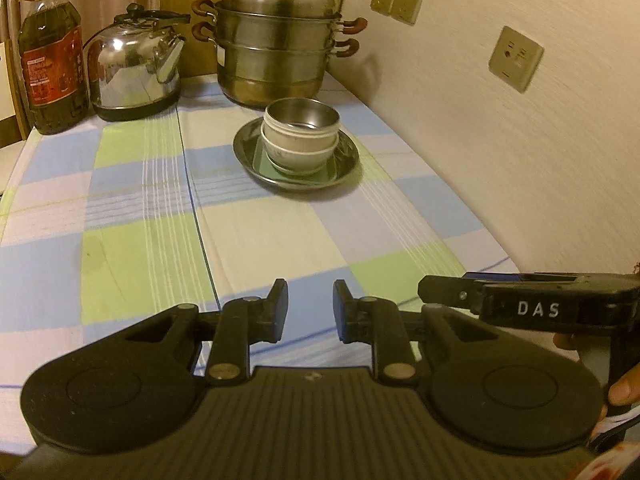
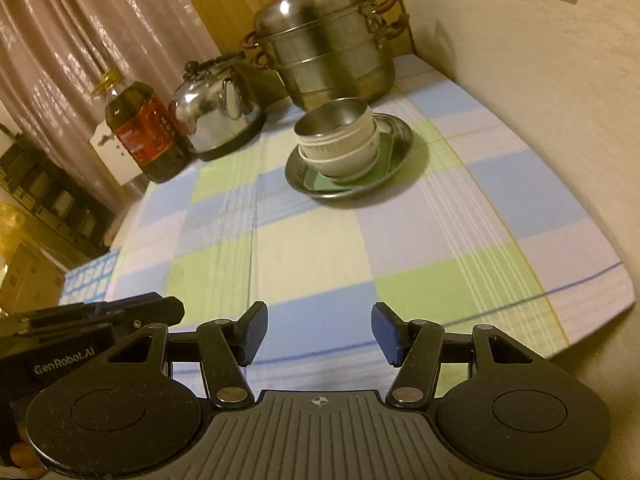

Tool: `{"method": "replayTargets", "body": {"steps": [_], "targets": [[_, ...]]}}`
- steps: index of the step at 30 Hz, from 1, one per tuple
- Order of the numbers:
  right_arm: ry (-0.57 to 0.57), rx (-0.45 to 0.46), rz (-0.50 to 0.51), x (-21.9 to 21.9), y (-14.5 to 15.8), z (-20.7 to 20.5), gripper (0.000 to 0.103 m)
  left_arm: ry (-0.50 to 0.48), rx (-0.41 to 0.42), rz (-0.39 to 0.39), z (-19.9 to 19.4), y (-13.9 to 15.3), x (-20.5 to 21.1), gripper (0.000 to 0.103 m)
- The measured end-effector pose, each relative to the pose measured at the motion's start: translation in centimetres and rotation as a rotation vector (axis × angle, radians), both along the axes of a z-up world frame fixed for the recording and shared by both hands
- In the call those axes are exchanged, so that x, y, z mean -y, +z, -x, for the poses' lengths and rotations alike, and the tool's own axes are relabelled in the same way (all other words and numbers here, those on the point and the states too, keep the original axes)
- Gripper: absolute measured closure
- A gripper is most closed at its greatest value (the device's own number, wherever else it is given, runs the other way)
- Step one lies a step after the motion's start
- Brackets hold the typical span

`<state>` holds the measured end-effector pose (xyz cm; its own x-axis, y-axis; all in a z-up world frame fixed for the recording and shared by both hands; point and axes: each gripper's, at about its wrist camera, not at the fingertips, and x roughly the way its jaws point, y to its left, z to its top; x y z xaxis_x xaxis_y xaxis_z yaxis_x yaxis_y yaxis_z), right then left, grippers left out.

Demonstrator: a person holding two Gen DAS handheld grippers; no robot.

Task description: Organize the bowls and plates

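1. left gripper (image 1: 310,310) is spread a little, holds nothing, above near edge of the table (image 1: 140,208).
2. right gripper (image 2: 319,334) is spread wider, also w/o anything, over near edge.
3. metal bowl (image 1: 302,117) sits in white bowls (image 1: 298,152), stacked on green plate (image 1: 264,159) in metal plate (image 1: 346,160), toward far edge, near the wall side.
4. steamer pot (image 1: 276,48), kettle (image 1: 134,66), oil bottle (image 1: 50,64) stand along far edge.

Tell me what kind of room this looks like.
Probably a home kitchen or dining corner: a tiered steel steamer pot, a kettle and a cooking oil bottle stand on a checked tablecloth.
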<state>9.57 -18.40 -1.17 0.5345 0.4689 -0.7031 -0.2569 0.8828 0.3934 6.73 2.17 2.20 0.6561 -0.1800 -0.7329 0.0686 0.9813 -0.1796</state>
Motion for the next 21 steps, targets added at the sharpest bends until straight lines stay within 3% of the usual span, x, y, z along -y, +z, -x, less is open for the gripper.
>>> {"method": "replayTargets", "body": {"steps": [21], "targets": [[0.028, 0.01, 0.069, 1.0, -0.5, 3.8, 0.045, 0.002, -0.018, -0.014, 3.5, -0.7, 2.7, 0.082]]}}
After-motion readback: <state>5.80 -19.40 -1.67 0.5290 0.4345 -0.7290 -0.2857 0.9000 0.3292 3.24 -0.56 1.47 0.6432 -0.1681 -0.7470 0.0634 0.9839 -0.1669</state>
